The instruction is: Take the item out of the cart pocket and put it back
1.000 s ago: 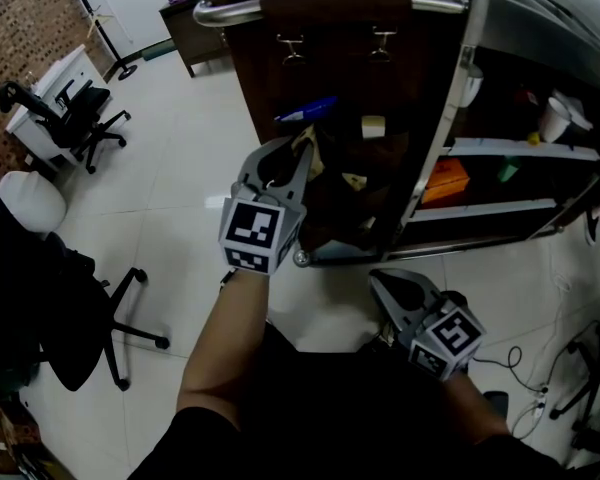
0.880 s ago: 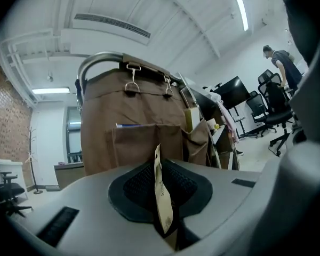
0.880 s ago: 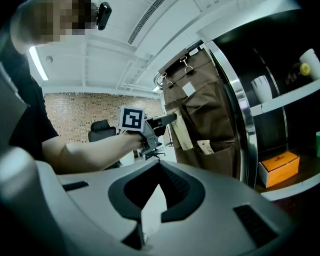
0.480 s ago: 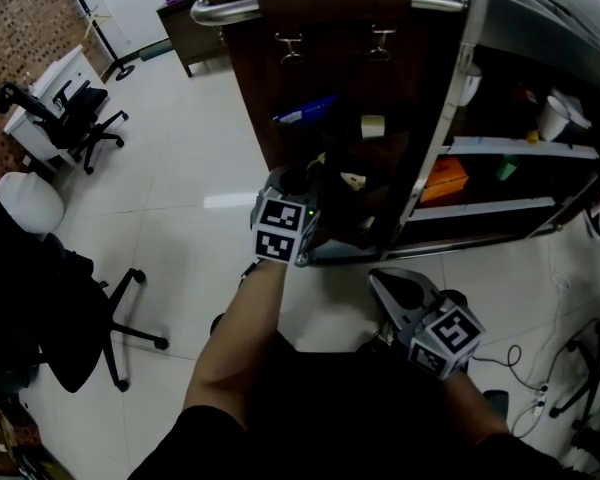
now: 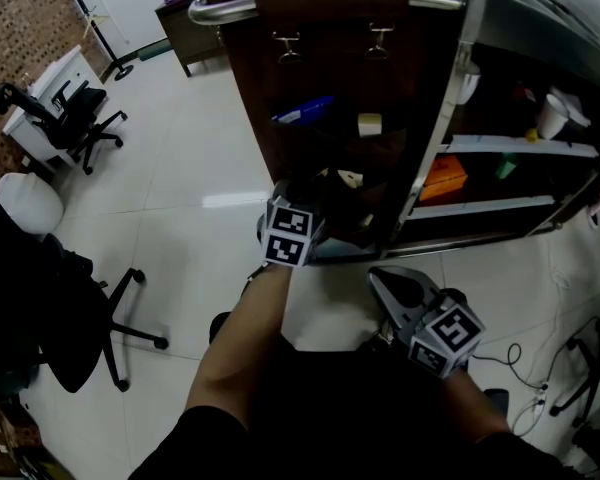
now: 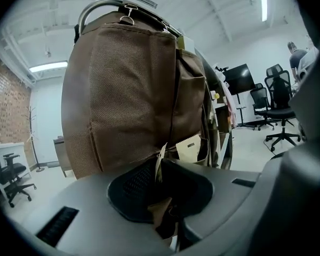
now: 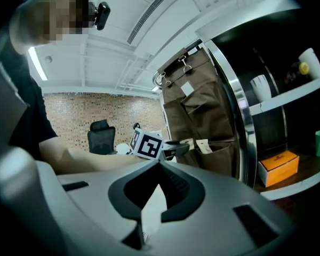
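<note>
Left tongs tight around brown packet, tip at cart pocket.

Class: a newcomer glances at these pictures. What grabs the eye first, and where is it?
The big brown pocket organizer hanging on the cart's end fills the middle. The left claw is at its lower pocket, pinching a tan paper item. An orange box glows on the shelf at right.

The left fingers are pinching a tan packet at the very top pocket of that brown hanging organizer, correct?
Not the top. The left gripper pinches the tan packet in its fingers at a pocket near the bottom of the brown hanging organizer; the head view shows it well below the hooks.
</note>
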{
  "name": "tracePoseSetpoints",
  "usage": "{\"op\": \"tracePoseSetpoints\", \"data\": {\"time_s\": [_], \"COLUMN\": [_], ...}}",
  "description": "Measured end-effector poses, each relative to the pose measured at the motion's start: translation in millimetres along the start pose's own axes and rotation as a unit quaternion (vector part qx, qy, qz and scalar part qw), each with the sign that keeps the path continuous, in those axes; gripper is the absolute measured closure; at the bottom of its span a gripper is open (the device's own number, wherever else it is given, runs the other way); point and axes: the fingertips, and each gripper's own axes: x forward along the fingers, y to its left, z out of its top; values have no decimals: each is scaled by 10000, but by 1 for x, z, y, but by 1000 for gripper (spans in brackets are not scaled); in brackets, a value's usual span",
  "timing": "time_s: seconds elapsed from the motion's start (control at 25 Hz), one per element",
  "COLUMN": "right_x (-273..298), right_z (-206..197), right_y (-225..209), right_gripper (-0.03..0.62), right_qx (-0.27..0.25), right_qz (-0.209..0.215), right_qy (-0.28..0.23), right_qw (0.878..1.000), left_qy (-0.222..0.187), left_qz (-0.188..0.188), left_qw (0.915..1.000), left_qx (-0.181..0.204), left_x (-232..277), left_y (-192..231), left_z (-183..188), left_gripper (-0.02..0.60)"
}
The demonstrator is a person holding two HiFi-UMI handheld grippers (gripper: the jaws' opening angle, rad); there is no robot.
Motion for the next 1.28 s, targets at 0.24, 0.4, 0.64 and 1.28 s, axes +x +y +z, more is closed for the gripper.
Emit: {"op": "tracePoseSetpoints", "data": {"time_s": [0.24,0.4,0.64,1.28], "right_x": [-1,-2,-2,-10], "right_z": [1,3,4,29], "right_y": [1,1,3,16], "right_gripper": [580,580,580,580], "right_qx": [11,-2,8,-42], "right_qz": [11,3,20,116], "right_qy": [-5,-29,-62,-504], "right_qw": [10000,10000,10000,9987], "left_qy": [4,-82,-550,-1561], "left_qz": [14,-74,-112,-269], "left_qw": [10000,9999,9981,9854], "left_qx": [-44,-109,-251,-625], "left_x": [-1,-4,-30,-200], "left_y": [1,-1,-1,-63], "left_z": [1,5,42,99], "left_gripper": [537,513,482,581]}}
